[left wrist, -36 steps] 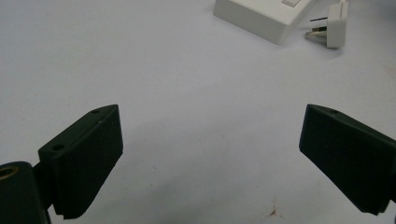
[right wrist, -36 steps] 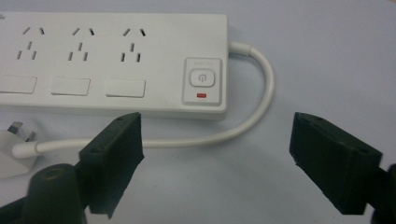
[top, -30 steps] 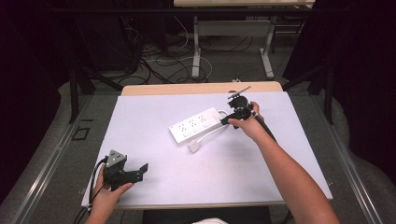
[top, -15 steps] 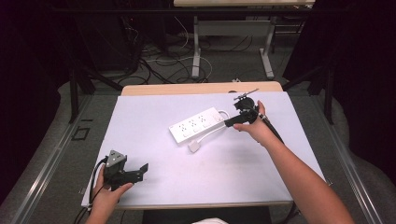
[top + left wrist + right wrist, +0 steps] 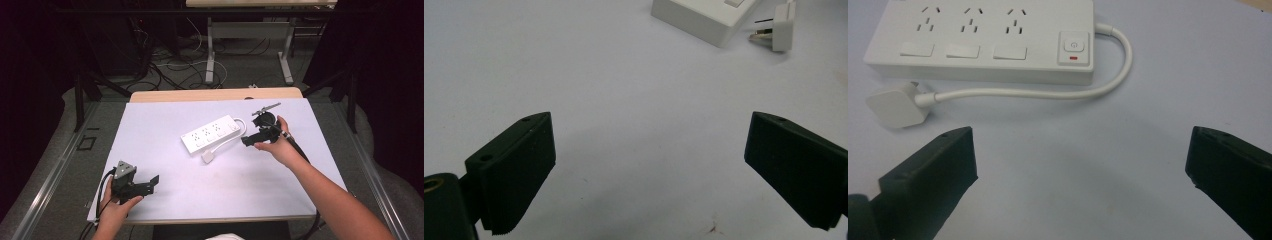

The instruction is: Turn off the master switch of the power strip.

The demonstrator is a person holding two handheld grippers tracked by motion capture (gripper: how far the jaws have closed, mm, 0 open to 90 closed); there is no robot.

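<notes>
At the near left corner of the white table (image 5: 165,125), left hand (image 5: 114,210) low at the edge, wrapped around the left gripper (image 5: 150,183), pointed to the right and a little forward along the surface; jaws spread wide, nothing between them, only bare table under them in the left gripper view. In the middle of the table, a little toward the far side, a white power strip (image 5: 211,134) lying flat and slanted, with three socket groups, three rocker switches below them in the right gripper view, and one power button (image 5: 1074,46) with a small red mark at the cord end. From that end a short white cord (image 5: 1048,92) curved in a loop back along the strip's near side, ended in a white plug (image 5: 208,157) resting on the table just beside the strip, its metal pins visible in the left gripper view. To the right, forearm stretched forward from the lower right, right hand (image 5: 277,145) cupped under the right gripper (image 5: 248,141), aimed left toward the strip, near it but apart; jaws wide open, holding nothing.
</notes>
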